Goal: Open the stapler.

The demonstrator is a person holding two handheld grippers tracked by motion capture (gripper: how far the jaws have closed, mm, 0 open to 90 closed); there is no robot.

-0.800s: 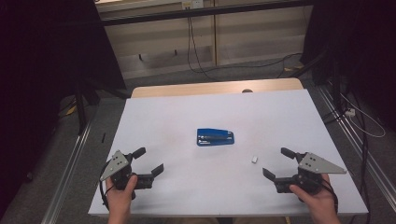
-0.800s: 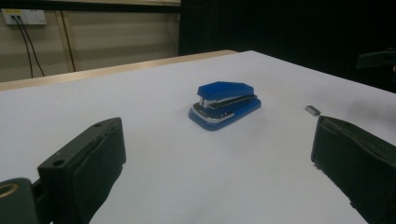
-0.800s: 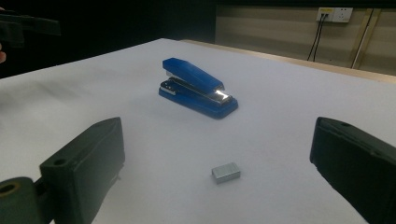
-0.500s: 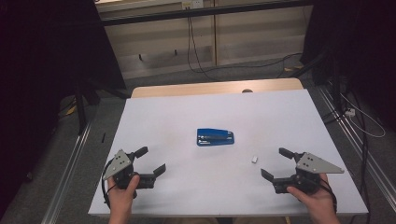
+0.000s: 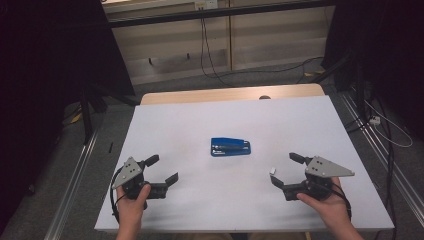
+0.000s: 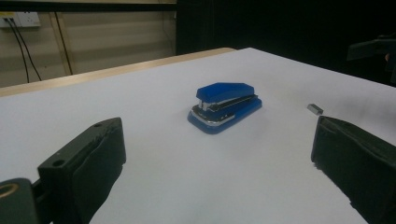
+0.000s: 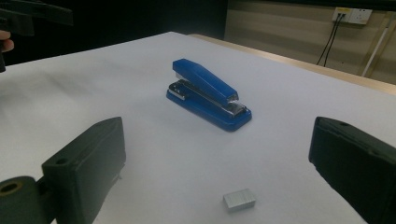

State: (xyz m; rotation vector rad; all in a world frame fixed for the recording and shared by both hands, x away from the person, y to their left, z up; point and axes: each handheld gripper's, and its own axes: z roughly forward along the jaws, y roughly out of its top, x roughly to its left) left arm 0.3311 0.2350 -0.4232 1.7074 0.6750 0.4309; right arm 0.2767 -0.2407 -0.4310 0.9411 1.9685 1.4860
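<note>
A blue stapler [image 5: 230, 147] is seen lying flat near the middle of the white table [image 5: 200, 125], well apart from both grippers. A small staple block [image 7: 239, 200] lies just ahead of the right gripper [image 5: 286, 170]. The jaws of the left gripper [image 5: 162, 169] and the right are held wide, with nothing gripped

Stapler [image 7: 208, 95]: glossy blue plastic, bright metal trim. Staple block [image 7: 239, 200]: dull silver metal. Table [image 5: 300, 130]: matt white, smooth. Tongs [image 5: 162, 170]: matt black pads.
</note>
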